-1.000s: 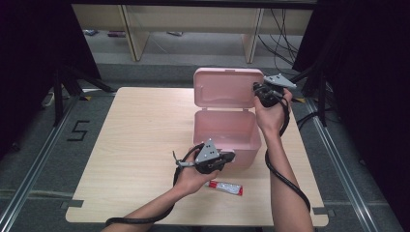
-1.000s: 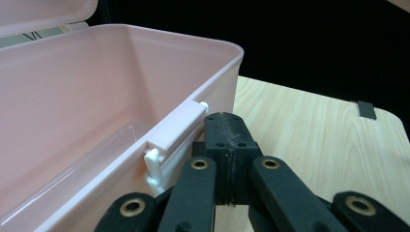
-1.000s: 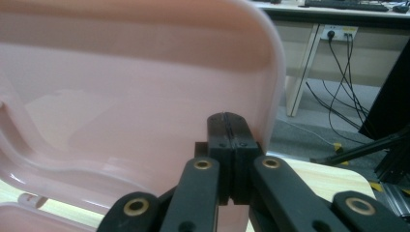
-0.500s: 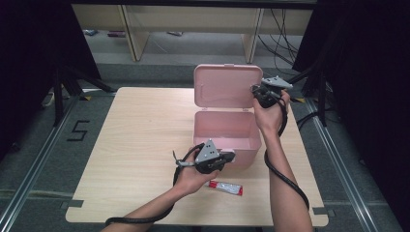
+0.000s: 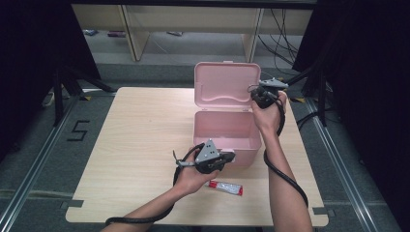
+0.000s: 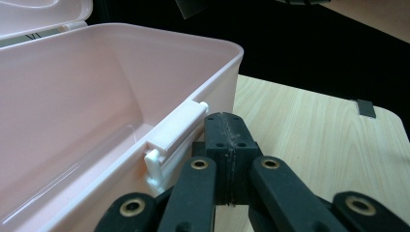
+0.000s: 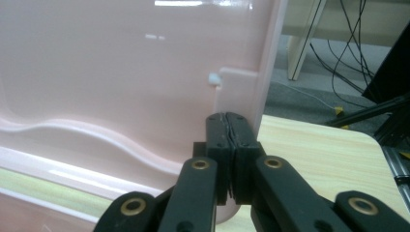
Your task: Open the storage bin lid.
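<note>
Table (image 5: 130,145) centre: pink box (image 5: 225,130) stands open, lid (image 5: 225,89) upright, interior empty. Right gripper (image 5: 256,94), clenched on nothing, nudges the lid's edge; left gripper (image 5: 231,155), likewise clenched, braces the front wall. Tube (image 5: 225,187) apparently awaits packing.

Glossy smooth pink plastic box (image 5: 227,130) on matt pale wood-grain table (image 5: 130,140)

Black jaws with brass rivets, grey three-cornered plate (image 5: 208,150), black trailing cable (image 5: 285,180), bare forearms
</note>
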Demonstrator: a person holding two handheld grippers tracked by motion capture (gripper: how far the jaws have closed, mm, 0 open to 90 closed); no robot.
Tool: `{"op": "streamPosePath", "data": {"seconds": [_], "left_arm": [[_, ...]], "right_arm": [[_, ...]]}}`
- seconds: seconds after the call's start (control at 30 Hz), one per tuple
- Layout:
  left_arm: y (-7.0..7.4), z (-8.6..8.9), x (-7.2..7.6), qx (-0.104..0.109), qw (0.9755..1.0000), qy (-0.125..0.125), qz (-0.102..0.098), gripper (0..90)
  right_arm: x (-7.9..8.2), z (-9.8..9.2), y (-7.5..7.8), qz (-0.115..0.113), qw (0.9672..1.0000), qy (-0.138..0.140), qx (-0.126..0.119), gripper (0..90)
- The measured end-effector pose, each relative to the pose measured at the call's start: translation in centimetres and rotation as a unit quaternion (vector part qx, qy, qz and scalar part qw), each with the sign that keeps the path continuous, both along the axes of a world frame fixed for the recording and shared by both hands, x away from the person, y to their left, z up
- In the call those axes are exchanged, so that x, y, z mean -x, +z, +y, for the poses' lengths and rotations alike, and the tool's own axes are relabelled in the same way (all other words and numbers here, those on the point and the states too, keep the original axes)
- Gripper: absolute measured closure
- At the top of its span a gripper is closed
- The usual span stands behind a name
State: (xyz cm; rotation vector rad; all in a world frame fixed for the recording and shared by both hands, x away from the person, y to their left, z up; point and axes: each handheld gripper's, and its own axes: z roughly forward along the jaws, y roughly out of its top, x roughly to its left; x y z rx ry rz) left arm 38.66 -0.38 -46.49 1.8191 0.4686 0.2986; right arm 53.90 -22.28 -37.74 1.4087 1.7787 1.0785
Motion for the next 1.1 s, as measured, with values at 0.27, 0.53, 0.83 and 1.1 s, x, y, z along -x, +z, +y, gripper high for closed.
{"op": "streamPosePath", "data": {"seconds": [0.27, 0.53, 0.83, 1.1], "left_arm": [[0.0, 0.0, 0.0, 0.0, 1.0, 0.001, 0.001, 89.3], [0.0, 0.0, 0.0, -0.001, 1.0, 0.001, 0.002, 89.3], [0.0, 0.0, 0.0, -0.001, 1.0, 0.0, 0.002, 89.4], [0.0, 0.0, 0.0, -0.001, 1.0, -0.001, 0.001, 89.4]], "right_arm": [[0.5, -0.2, -0.2, 0.0, 1.0, 0.009, 0.004, 88.3], [1.8, -0.5, 0.1, 0.001, 0.9993, 0.035, 0.014, 85.8], [3.9, -0.8, 0.7, 0.015, 0.9979, 0.063, -0.004, 81.5], [6.1, -0.7, 0.8, 0.027, 0.9948, 0.098, 0.008, 78.8]]}}
